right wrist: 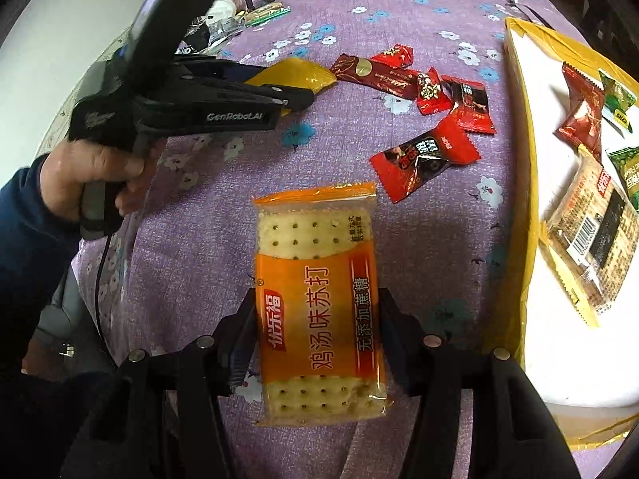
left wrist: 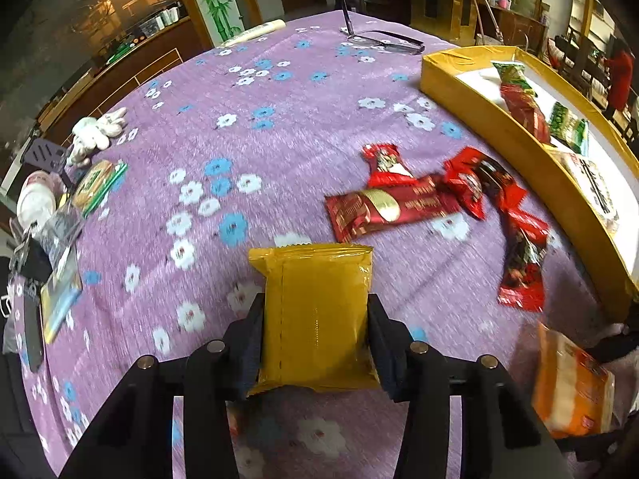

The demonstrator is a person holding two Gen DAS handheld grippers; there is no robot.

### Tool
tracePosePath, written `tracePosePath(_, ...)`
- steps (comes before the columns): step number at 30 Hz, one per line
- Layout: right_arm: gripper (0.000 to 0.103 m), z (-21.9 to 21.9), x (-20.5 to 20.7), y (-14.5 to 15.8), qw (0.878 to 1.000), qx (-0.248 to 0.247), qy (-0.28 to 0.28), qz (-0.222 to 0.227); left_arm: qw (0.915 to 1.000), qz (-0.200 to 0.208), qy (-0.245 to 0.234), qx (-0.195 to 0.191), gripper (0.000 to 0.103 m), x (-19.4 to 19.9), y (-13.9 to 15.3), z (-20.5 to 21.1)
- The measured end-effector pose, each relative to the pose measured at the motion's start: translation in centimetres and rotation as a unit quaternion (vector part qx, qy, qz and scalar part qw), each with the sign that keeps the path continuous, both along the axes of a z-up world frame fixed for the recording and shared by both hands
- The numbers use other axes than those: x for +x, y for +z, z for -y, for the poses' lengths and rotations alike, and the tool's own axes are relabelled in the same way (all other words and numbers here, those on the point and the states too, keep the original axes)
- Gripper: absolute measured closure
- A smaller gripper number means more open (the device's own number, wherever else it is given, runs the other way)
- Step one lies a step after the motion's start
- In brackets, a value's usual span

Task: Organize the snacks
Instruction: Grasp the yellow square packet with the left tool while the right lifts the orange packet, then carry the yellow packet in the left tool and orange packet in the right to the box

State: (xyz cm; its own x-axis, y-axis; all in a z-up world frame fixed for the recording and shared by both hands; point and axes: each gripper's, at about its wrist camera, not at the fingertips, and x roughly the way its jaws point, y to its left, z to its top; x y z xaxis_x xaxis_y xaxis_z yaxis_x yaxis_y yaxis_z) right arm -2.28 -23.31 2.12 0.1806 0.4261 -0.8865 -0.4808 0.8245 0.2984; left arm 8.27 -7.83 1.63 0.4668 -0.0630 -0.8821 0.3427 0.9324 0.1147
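My left gripper (left wrist: pixel 315 311) is shut on a plain yellow snack pack (left wrist: pixel 315 311) and holds it above the purple flowered tablecloth (left wrist: pixel 239 139). My right gripper (right wrist: pixel 317 311) is shut on an orange cracker pack (right wrist: pixel 319 303), which also shows at the lower right of the left wrist view (left wrist: pixel 571 383). The left gripper and its yellow pack (right wrist: pixel 295 74) show in the right wrist view at upper left. Several red snack packs (left wrist: pixel 439 199) lie loose on the cloth. A yellow box (left wrist: pixel 499 119) at the right holds red, green and brown snack packs (left wrist: pixel 523 107).
Glasses (left wrist: pixel 383 40) lie at the far edge of the table. A white glove (left wrist: pixel 96 131), a green pack (left wrist: pixel 100 183) and assorted clutter sit at the left edge. The yellow box's near wall (right wrist: pixel 519 199) stands right of my right gripper.
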Motion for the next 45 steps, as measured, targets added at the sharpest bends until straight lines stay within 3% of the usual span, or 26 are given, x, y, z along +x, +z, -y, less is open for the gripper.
tracePosePath(3, 0.048, -0.3, 0.6, -0.1, 1.0, 0.004, 0.001, -0.003, 0.9999, -0.003, 0.012, -0.01, 0.054, -2.4, 0.1, 0.1)
tracePosePath(8, 0.048, -1.0, 1.4, -0.3, 1.0, 0.0, 0.014, -0.002, 0.9984, -0.01, 0.049, -0.029, 0.054, -9.5, 0.2, -0.2)
tracePosePath(12, 0.046, -1.5, 1.9, -0.4, 1.0, -0.005, 0.026, -0.001, 0.9939, -0.018, 0.095, -0.053, 0.052, -13.9, -0.3, -0.4)
tracePosePath(22, 0.04, -3.4, 1.9, -0.7, 0.997, -0.04, 0.067, 0.008, 0.9893, -0.018, 0.131, -0.06, 0.048, -13.7, -0.4, -0.2)
tracePosePath(24, 0.04, -3.3, 1.9, -0.7, 0.997, -0.038, 0.07, 0.006, 0.9883, -0.019, 0.14, -0.059, 0.038, -13.6, -0.4, -0.4)
tracePosePath(27, 0.04, -3.2, 1.8, -0.7, 0.996, -0.043, 0.074, 0.006, 0.9859, -0.023, 0.154, -0.062, 0.033, -13.4, -0.5, -1.0)
tracePosePath(31, 0.04, -3.5, 1.5, -0.6, 0.995, -0.058, 0.084, 0.011, 0.9854, -0.025, 0.158, -0.058, 0.032, -13.3, -0.6, -0.8)
tracePosePath(33, 0.046, -3.5, 1.4, -0.6, 0.994, -0.067, 0.084, 0.016, 0.985, -0.025, 0.16, -0.058, 0.032, -13.3, -0.6, -0.8)
tracePosePath(35, 0.047, -3.3, 1.3, -0.6, 0.994, -0.064, 0.082, 0.016, 0.9851, -0.022, 0.161, -0.055, 0.033, -13.4, -0.5, -0.7)
tracePosePath(37, 0.048, -3.3, 1.1, -0.6, 0.994, -0.063, 0.083, 0.019, 0.9856, -0.019, 0.158, -0.059, 0.043, -13.6, -0.4, -0.5)
tracePosePath(38, 0.049, -3.2, 1.0, -0.5, 0.995, -0.06, 0.083, 0.02, 0.9862, -0.017, 0.154, -0.059, 0.052, -13.8, -0.3, -0.3)
tracePosePath(45, 0.049, -2.8, 0.3, 1.2, 0.994, -0.024, 0.095, 0.049, 0.9871, -0.001, 0.15, -0.055, 0.053, -14.4, 0.7, 0.4)
